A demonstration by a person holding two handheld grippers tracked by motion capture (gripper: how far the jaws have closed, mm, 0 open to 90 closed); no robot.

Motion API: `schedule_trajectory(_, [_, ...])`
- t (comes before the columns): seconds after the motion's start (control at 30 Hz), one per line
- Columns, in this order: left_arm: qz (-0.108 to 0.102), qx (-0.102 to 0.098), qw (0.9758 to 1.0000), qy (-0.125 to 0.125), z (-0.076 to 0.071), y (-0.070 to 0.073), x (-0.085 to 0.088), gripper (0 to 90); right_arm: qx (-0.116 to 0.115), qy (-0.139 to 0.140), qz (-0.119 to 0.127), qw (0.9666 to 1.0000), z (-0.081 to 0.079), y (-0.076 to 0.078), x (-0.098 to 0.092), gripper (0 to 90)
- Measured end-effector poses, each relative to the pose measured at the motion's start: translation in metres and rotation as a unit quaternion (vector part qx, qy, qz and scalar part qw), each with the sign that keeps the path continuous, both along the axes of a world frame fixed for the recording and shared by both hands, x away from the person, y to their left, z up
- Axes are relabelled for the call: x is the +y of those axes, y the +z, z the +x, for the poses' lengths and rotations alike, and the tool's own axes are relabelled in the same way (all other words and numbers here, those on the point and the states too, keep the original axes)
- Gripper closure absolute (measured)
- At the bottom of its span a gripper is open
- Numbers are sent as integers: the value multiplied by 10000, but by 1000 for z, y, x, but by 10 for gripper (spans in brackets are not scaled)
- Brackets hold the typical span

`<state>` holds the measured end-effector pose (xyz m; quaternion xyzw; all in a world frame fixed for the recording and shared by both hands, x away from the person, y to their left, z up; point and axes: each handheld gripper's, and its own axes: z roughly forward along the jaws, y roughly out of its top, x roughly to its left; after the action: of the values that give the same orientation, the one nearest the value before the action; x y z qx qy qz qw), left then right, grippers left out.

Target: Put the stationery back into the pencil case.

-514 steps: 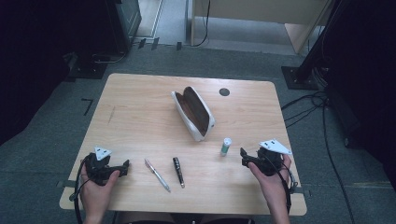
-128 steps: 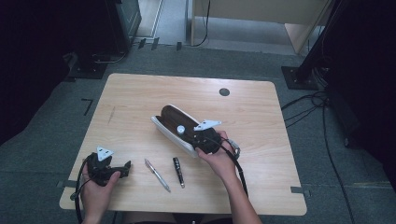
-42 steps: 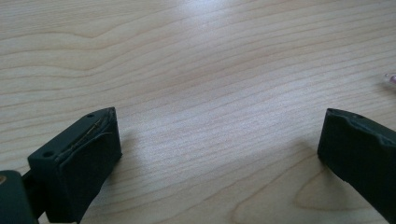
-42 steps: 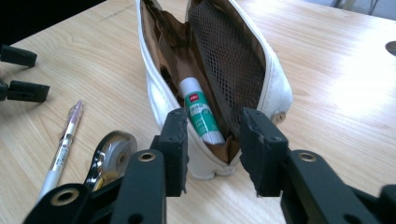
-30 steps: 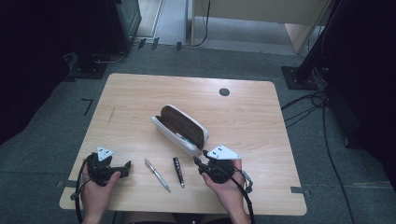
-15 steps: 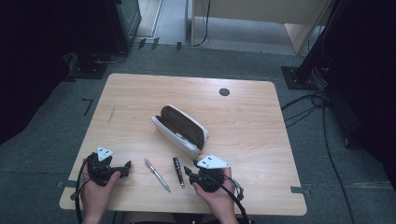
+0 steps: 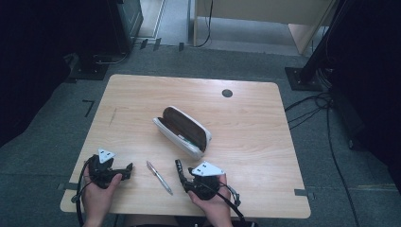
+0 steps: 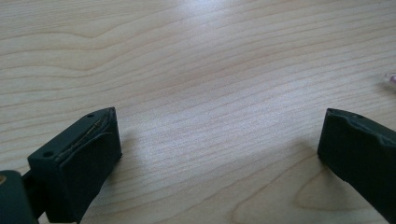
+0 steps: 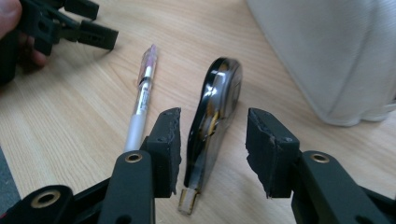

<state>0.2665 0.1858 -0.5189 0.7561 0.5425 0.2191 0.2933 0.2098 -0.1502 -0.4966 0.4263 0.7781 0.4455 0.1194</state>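
Correction tape next in line for the case

Left gripper [image 7: 126, 170] rests released on the table [image 7: 265, 142], nothing between its wide jaws. Beside it lies the pen [image 7: 159, 177]. Correction tape [image 9: 215, 116] lies flat just right of the pen, and the right gripper [image 9: 214, 151] has come back from the case over the last seconds and sunk around it, jaws apart on either side, not yet pressing. I judge a pickup is imminent. Farther right, the open case [image 7: 182, 131] already holds one small greenish item.
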Motion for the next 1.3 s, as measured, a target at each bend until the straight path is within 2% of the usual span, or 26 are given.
schedule_trajectory(0.37, [0,0,10000,-2,0,0,0,0,51,14,-313,9995,-1,-13,14,567])
schedule_trajectory(0.8, [-5,-3,10000,-4,0,0,0,0,39,-20,-554,9985,-2,-20,7,677])
schedule_trajectory(1.07, [-5,-2,10000,-4,0,0,0,0,41,-59,-546,9985,-2,-23,2,777])
schedule_trajectory(1.3, [-4,-3,10000,-5,0,0,0,0,-29,-85,-584,9983,-2,-24,0,781])
